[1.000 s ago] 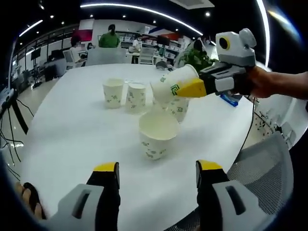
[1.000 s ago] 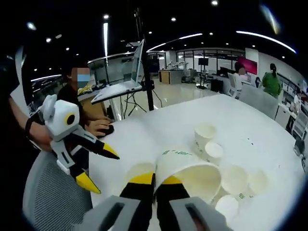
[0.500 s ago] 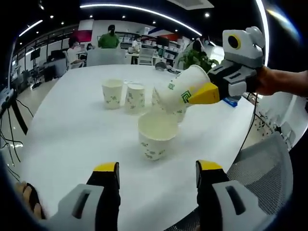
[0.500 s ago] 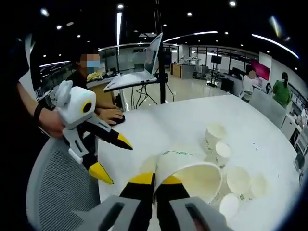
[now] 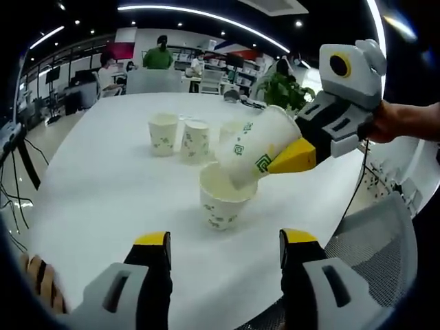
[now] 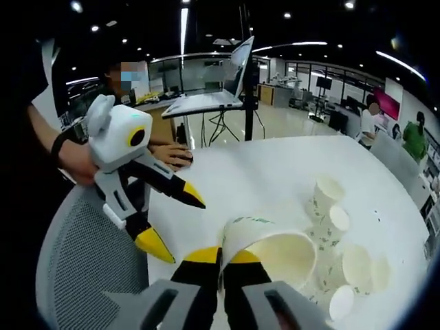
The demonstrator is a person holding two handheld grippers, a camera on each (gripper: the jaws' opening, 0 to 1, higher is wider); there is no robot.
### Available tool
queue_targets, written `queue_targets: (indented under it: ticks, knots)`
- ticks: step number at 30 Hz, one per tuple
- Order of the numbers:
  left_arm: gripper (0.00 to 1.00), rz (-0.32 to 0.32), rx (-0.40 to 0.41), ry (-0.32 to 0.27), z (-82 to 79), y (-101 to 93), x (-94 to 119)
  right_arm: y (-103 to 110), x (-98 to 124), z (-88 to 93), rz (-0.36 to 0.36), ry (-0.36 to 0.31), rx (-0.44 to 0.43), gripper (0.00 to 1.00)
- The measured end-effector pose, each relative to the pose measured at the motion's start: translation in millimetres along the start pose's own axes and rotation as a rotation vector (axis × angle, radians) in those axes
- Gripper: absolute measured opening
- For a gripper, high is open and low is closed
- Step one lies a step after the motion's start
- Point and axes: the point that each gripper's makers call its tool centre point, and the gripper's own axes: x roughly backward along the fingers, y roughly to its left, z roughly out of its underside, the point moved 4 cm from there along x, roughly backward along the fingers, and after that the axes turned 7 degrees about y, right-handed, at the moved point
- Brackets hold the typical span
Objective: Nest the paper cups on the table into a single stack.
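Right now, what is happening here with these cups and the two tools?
A person is stacking paper cups on a white table. The right gripper holds a cup by its rim, tilted, with its base at the mouth of the nearest standing cup. The left gripper waits open and empty. More cups stand behind.

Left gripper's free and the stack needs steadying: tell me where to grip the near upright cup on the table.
Pinch the rim of the near upright cup from the left gripper's own side. It stands mouth up, and the tilted cup held by the right gripper is entering from the far right.
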Motion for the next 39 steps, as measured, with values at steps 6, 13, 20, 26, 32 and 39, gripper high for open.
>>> queue_targets:
  ticks: [6,13,20,26,32,39]
  knots:
    - [0.62,0.003,-0.003,0.001,0.3,0.1,-1,-2,-4,0.8,-0.012,0.025,0.021,0.00]
    - [0.62,0.003,0.003,0.000,0.0,1.8,-1,-7,-12,-0.4,-0.014,0.037,0.034,0.00]
    - [0.62,0.009,-0.002,0.003,-0.1,-1.1,-1,-9,-16,-1.4,-0.011,0.049,0.060,0.00]
    - [0.62,0.009,-0.001,0.005,0.2,0.3,-2,-8,-19,-1.3,-0.013,0.049,0.058,0.00]
    - [0.62,0.010,0.004,0.003,0.2,0.7,-2,-6,-23,-1.9,-0.017,0.049,0.063,0.00]
    - [0.61,0.011,0.005,0.003,0.2,-0.9,-1,-4,-28,-1.2,-0.027,0.058,0.061,0.01]
